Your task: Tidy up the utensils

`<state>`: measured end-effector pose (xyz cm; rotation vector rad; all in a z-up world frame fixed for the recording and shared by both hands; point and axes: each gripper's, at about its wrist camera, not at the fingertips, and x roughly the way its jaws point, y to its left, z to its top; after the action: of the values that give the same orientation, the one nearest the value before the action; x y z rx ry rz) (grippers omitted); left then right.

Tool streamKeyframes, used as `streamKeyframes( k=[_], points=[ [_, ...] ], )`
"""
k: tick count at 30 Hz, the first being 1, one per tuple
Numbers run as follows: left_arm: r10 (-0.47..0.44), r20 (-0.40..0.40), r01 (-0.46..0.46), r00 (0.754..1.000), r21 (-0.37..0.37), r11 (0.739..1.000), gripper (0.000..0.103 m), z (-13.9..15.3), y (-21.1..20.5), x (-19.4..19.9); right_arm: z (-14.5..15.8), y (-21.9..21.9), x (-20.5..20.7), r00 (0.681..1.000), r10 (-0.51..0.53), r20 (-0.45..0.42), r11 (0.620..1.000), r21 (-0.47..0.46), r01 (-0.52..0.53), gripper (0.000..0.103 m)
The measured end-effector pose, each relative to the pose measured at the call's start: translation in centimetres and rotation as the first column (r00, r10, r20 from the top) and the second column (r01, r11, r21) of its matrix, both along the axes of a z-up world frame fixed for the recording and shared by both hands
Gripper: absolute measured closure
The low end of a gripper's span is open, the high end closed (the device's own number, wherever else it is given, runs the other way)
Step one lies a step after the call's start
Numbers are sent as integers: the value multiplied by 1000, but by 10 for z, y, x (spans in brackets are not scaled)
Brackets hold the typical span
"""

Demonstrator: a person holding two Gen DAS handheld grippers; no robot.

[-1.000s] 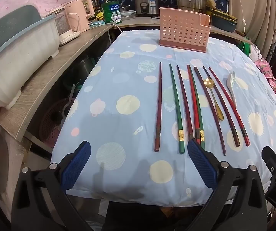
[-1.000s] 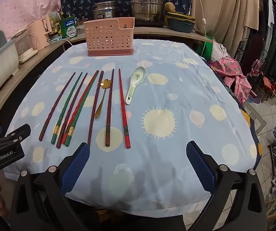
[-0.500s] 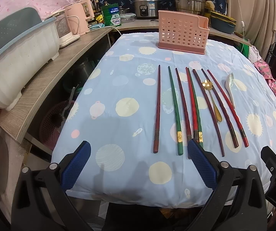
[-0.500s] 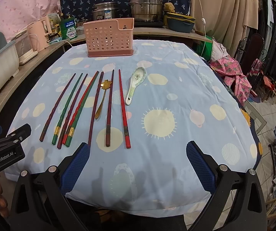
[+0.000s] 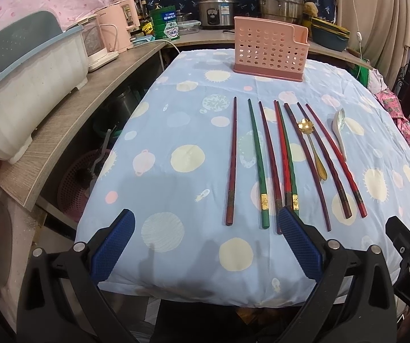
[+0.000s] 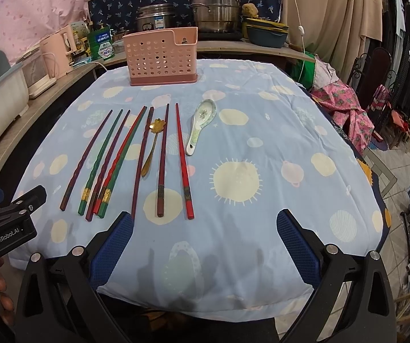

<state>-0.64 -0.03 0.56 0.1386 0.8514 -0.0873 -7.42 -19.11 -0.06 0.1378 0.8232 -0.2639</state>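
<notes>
Pink plastic, full of round holes, the utensil basket [image 5: 270, 50] stands upright at the far end of the worktop [image 6: 276, 143], which is covered by a pale blue cloth with round prints. Nearer than the basket lie the chopsticks [image 6: 162, 160], red, green and dark, side by side and pointing toward it. A gold spoon [image 6: 151, 148] rests among them, and a white ceramic spoon [image 6: 199, 124] lies just to their right. What the basket holds is hard to make out through its holes; it seems empty. The left gripper [image 5: 205, 241] hangs over the worktop's near edge with its blue pads wide apart and nothing between them; its right pad hides the ends of two middle chopsticks. The right gripper [image 6: 203, 243] is likewise spread and empty.
</notes>
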Motion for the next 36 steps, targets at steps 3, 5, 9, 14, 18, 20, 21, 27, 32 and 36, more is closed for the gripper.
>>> streamKeyframes(
  k=[3,5,9,14,18,20,21,27,32,36],
  points=[
    [5,-4,-5,1000,-5,1000,7,0,2,1,0,0,0,1000,0,0,1000,-1,0,7],
    [10,-3,-10,1000,-6,1000,7,0,2,1,0,-1,0,1000,1,-1,1000,-1,-1,7],
    [1,-7,-1,1000,-5,1000,7,0,2,1,0,0,-1,1000,1,0,1000,3,-1,7],
    [-11,-7,11,1000,-3,1000,7,-1,1,1,0,-1,-1,1000,0,1,1000,4,0,7],
    [-11,-4,11,1000,2,1000,7,-1,0,0,0,0,-1,1000,0,2,1000,7,0,7],
    [-13,-2,13,1000,1,1000,7,-1,0,0,0,-1,-2,1000,1,2,1000,6,-1,7],
    [-12,-1,12,1000,2,1000,7,-1,0,0,0,0,-2,1000,1,2,1000,5,-1,7],
    [-23,0,23,1000,-10,1000,7,-1,0,-1,0,-1,-2,1000,0,2,1000,7,0,7],
    [-24,3,24,1000,-6,1000,7,0,-1,-2,0,-1,-2,1000,0,4,1000,6,0,7],
    [-21,4,21,1000,-4,1000,7,0,-2,-2,0,-1,-2,1000,0,3,1000,9,0,7]
  ],
)
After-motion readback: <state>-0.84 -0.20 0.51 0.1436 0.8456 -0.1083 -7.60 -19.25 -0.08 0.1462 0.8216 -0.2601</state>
